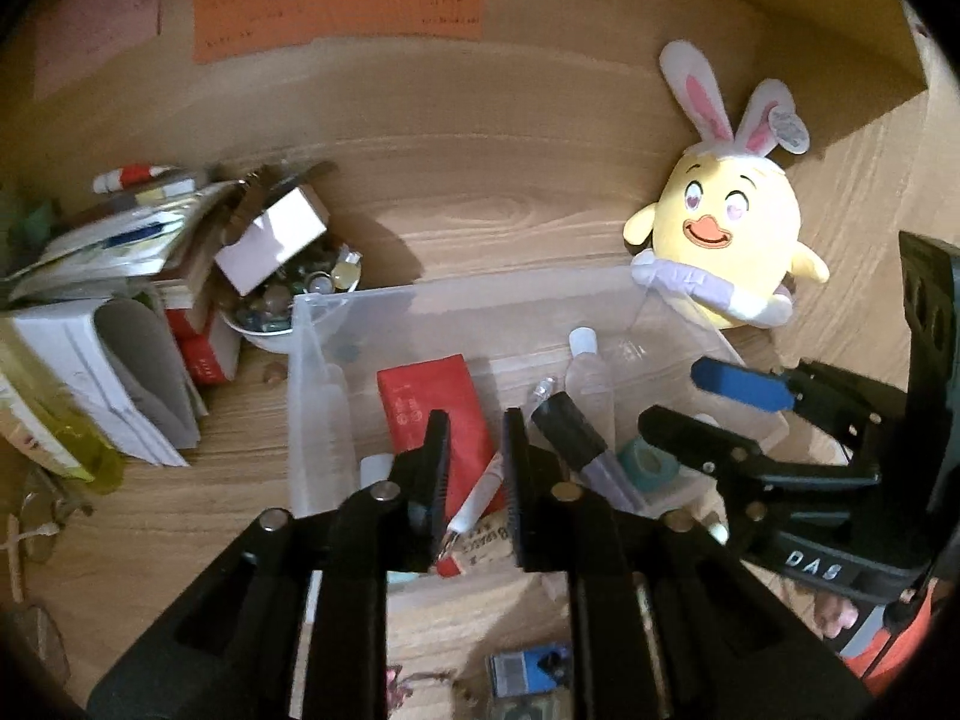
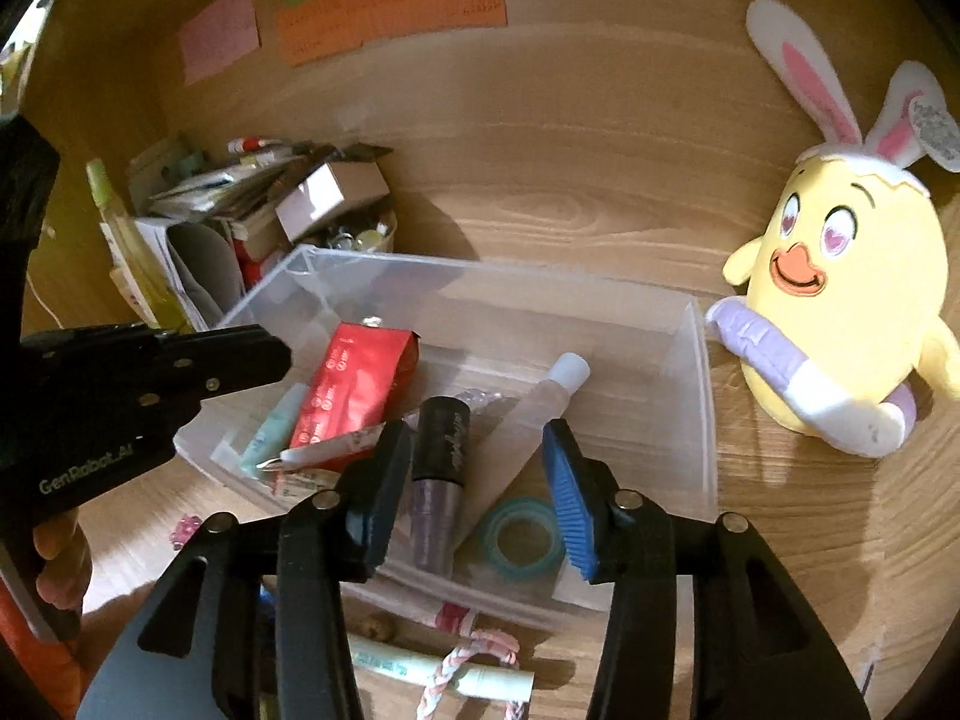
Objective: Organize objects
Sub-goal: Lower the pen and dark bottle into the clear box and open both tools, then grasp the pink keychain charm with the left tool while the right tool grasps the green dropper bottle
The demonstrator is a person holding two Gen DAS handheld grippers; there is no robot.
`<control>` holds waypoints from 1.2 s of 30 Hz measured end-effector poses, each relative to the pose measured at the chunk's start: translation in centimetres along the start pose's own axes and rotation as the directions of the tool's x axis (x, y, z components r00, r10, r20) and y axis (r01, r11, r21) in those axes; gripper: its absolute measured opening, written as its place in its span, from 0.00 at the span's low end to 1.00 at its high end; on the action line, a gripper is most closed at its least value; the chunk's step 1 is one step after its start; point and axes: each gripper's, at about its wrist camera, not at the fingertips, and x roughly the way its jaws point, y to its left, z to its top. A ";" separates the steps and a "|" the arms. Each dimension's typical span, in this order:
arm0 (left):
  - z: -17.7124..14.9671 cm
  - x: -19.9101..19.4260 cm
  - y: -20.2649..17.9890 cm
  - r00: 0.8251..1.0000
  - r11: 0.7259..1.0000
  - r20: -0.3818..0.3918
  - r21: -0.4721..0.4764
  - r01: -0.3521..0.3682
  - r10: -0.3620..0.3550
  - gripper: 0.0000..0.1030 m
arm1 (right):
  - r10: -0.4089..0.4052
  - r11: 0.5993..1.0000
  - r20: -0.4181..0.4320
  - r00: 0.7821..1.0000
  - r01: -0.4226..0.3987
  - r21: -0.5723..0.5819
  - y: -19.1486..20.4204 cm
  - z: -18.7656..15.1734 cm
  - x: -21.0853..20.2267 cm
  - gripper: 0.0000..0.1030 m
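- Left gripper: fingers narrowly apart, empty, over white pen, lower centre.
- Right gripper: fingers wide, empty.
- Both above clear plastic bin, probably for sorting.

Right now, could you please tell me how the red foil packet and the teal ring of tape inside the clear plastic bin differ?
The red foil packet is a flat rectangle with white print; the teal ring of tape is round with an open centre. The packet lies towards the left of the clear plastic bin, near the left gripper; the tape sits at the near right, between the right gripper fingers in view. Both rest on the bin floor, ungripped.
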 end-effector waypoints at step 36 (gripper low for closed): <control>-9.7 -5.7 2.9 0.992 0.992 -0.027 -0.030 -0.121 0.120 0.84 | 0.092 0.995 -0.006 0.996 -0.092 -0.045 5.7 -6.9 -5.8 0.80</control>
